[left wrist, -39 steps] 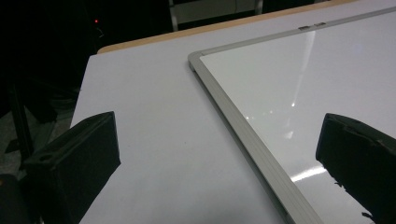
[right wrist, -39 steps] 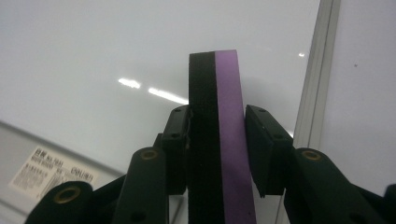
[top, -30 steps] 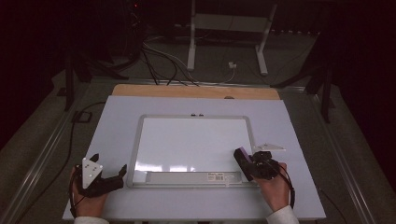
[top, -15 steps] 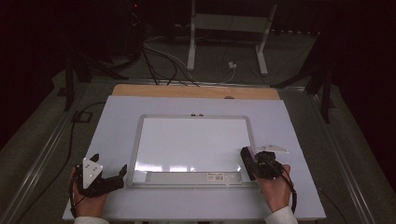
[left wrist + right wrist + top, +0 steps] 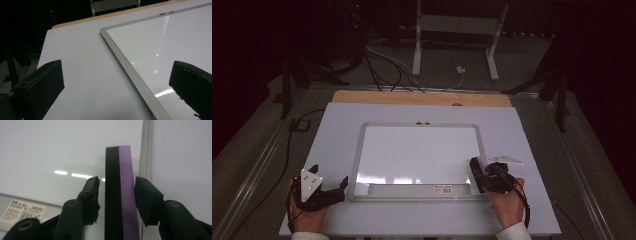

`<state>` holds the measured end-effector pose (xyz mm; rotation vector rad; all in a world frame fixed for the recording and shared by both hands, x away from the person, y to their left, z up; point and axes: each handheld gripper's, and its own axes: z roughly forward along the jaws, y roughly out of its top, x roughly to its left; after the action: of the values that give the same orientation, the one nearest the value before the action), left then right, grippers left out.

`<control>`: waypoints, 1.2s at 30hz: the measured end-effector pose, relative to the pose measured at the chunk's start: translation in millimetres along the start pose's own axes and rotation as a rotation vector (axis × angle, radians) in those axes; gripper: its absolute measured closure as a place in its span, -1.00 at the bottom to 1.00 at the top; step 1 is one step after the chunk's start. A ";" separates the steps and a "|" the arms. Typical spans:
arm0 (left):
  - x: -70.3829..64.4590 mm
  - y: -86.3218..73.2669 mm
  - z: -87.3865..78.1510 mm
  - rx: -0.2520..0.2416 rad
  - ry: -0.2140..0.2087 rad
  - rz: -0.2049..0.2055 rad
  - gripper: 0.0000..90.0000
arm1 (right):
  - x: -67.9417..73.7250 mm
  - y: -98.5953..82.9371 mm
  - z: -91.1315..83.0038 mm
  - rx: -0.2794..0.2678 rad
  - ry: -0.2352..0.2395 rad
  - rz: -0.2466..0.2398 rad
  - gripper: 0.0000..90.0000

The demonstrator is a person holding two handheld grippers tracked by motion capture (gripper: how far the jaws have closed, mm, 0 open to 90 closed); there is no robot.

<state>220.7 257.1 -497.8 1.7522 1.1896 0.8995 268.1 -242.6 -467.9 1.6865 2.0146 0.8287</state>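
Observation:
A white whiteboard (image 5: 422,150) with a grey frame lies flat on the pale table (image 5: 337,130). My right gripper (image 5: 480,173) is at the board's near right corner, shut on a black and purple eraser (image 5: 477,166) held on edge. In the right gripper view the eraser (image 5: 121,195) stands between the jaws of my right gripper (image 5: 116,182), purple side toward the frame, over the whiteboard (image 5: 50,150). My left gripper (image 5: 331,176) rests open on the table just left of the board. From the left gripper view, its jaws (image 5: 117,75) stand wide apart around bare table and the frame of the whiteboard (image 5: 175,37).
A barcode label (image 5: 443,188) sits on the board's near tray strip. The table's wooden far edge (image 5: 422,97) borders a dark floor with cables (image 5: 382,65) and a metal stand (image 5: 457,25). Bare table runs on both sides of the board.
My right gripper has drifted slightly right and toward the near edge with the eraser. The left gripper has stayed in place.

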 end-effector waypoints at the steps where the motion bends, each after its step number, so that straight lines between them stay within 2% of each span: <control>1: 0.0 0.0 0.0 0.000 0.000 0.000 -0.99 | -0.1 -0.7 -0.8 0.003 0.003 0.000 0.21; 4: 0.2 0.0 -0.3 -0.001 0.000 0.000 -0.99 | -0.2 -2.4 -2.6 0.015 0.016 0.003 0.15; 6: 0.1 0.1 -0.4 -0.003 0.000 0.000 -0.99 | -1.4 -1.6 -3.3 0.004 0.024 0.002 0.07; 8: 0.0 0.1 -0.3 -0.004 -0.001 0.000 -0.99 | -3.4 0.5 -4.0 -0.030 0.045 -0.008 -0.09; 12: 0.9 0.2 -1.0 -0.009 0.001 -0.005 -0.99 | -6.8 4.0 -7.9 -0.093 0.127 -0.022 -0.33; 19: 1.6 0.7 -3.0 -0.022 -0.005 -0.007 -0.99 | -18.3 4.9 -17.5 -0.226 0.170 -0.061 -0.63; 22: 1.3 1.0 -3.2 -0.023 -0.005 -0.009 -0.99 | -24.4 3.5 -21.6 -0.278 0.177 -0.078 -0.67; 26: 1.1 1.5 -3.8 -0.031 -0.008 -0.012 -0.99 | -31.2 -0.2 -24.7 -0.317 0.185 -0.096 -0.71; 30: 1.9 2.6 -5.9 -0.046 -0.020 -0.024 -0.99 | -34.4 -6.9 -26.4 -0.368 0.180 -0.154 -0.76; 36: 4.1 5.4 -9.4 -0.077 -0.041 -0.053 -0.99 | -41.0 -15.8 -30.6 -0.454 0.207 -0.212 -0.79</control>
<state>215.6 262.0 -488.6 1.6628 1.1547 0.8632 245.4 -290.2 -458.4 1.1556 1.9000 1.3074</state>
